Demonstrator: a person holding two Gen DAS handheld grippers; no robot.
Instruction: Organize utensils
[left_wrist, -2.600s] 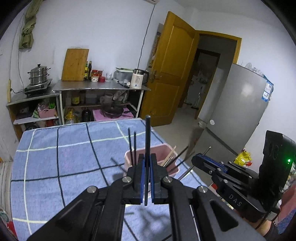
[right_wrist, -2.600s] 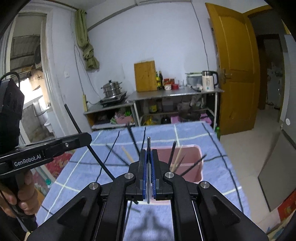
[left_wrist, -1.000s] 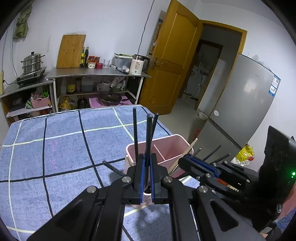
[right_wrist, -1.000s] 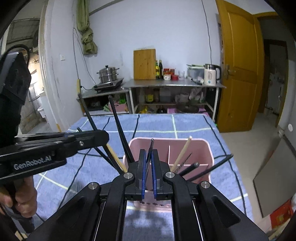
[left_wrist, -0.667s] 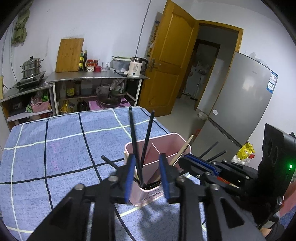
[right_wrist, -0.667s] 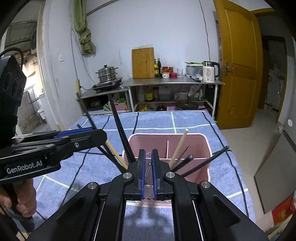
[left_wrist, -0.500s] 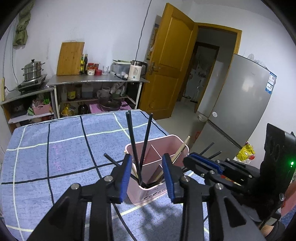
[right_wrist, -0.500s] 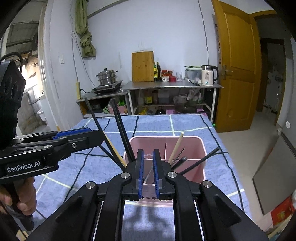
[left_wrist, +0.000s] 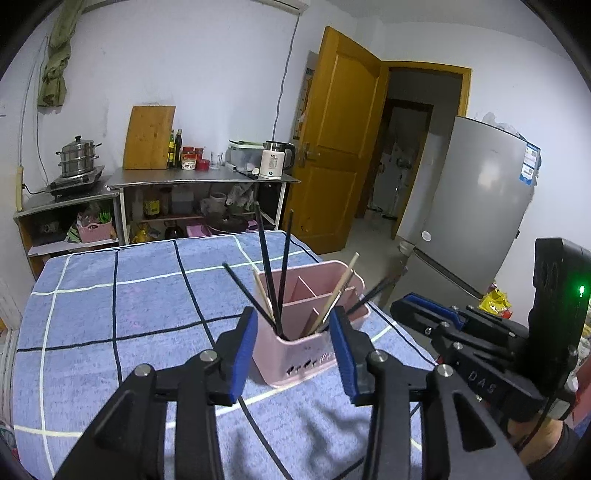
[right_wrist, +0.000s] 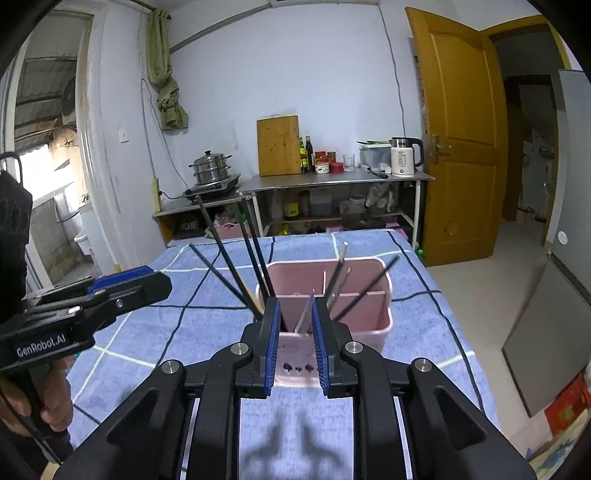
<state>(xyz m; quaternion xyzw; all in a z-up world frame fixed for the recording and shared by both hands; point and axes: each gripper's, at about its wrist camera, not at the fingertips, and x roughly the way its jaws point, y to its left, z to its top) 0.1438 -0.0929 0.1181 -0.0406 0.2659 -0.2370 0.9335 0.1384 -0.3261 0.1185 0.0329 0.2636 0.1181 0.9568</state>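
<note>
Release step judged done: left gripper (left_wrist: 293, 343) and right gripper (right_wrist: 294, 338) jaws just parted, nothing clamped. Chopsticks (left_wrist: 271, 273) stood in pink holder (right_wrist: 369, 325) on desk (left_wrist: 110, 302). Remaining loose utensils, apparently none visible, to be sought next.

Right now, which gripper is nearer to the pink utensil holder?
Right, it seems. The right gripper sits just before the pink utensil holder; the left gripper is off its left side, farther. Both jaws have just been opening, holding nothing.
</note>
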